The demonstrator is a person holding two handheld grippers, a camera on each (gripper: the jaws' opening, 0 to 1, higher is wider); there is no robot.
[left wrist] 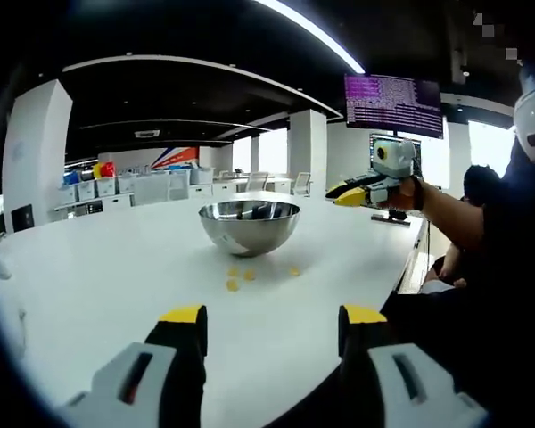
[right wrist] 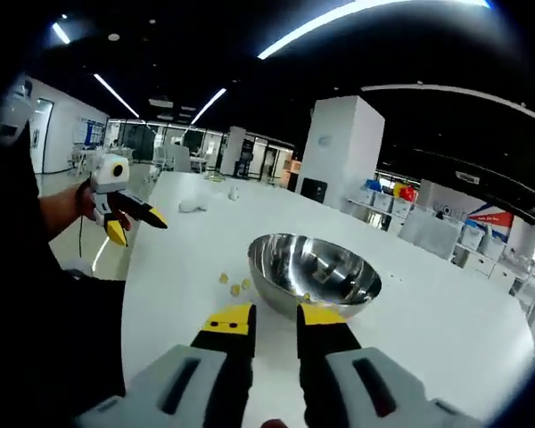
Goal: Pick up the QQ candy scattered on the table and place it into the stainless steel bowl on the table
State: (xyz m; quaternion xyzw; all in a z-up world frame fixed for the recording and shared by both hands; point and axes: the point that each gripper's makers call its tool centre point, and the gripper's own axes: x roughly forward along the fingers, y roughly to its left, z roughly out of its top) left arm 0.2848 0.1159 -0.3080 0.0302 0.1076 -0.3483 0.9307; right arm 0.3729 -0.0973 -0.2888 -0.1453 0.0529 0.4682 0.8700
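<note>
The stainless steel bowl (left wrist: 249, 225) stood upright on the white table (left wrist: 89, 276), and it serves as the landmark here. In the left gripper view, the QQ candy (left wrist: 249, 275) lay in a small scatter of yellow pieces on the table just in front of the bowl, on the side facing the left claw (left wrist: 274, 325). That claw hovered well short of the candy, its yellow-tipped jaws wide apart with nothing between them. The right claw (left wrist: 349, 193) was held in a hand to the right of the bowl and above the table's edge; its jaws looked nearly together there.

In the right gripper view, the right claw (right wrist: 275, 323) sat close to the bowl (right wrist: 314, 275), jaws slightly parted and holding nothing. The candy (right wrist: 235, 285) lay just left of the bowl, near that claw's left tip. One yellow speck inside the bowl could have been a piece or a reflection; I could not tell. The left claw (right wrist: 138, 223) hung far left of the bowl, past the table's near edge, jaws spread.

Around the bowl the table (right wrist: 446, 330) was broad and bare.
</note>
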